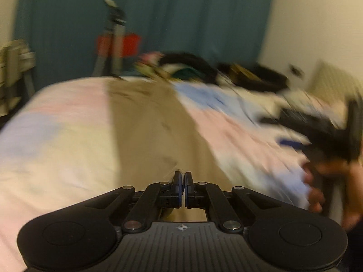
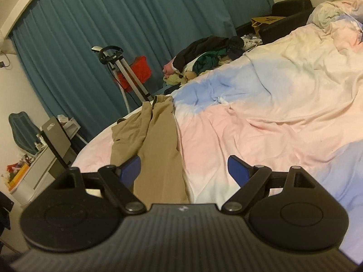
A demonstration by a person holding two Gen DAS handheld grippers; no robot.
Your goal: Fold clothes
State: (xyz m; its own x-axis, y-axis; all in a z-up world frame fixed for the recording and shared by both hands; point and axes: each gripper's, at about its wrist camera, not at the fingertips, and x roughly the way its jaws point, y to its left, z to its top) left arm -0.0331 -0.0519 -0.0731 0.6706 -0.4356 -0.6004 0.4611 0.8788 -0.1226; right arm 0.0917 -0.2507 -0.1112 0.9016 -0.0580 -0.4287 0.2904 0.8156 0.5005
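A tan garment (image 1: 145, 122) lies stretched lengthwise on the pastel bed sheet (image 1: 56, 140). My left gripper (image 1: 183, 176) is shut on the near edge of the tan garment; this view is motion-blurred. In the right wrist view the same tan garment (image 2: 156, 140) lies rumpled on the bed, running away from me. My right gripper (image 2: 183, 165) is open and empty, just above the garment's near end. The right gripper also shows in the left wrist view (image 1: 317, 136) at the right, blurred, with the hand holding it.
A pile of dark and mixed clothes (image 2: 204, 59) lies at the bed's far edge. A steamer stand (image 2: 122, 77) and teal curtains (image 2: 113, 22) stand beyond. A side table (image 2: 54, 145) with clutter is at the left. Pillows (image 2: 329, 13) are at the far right.
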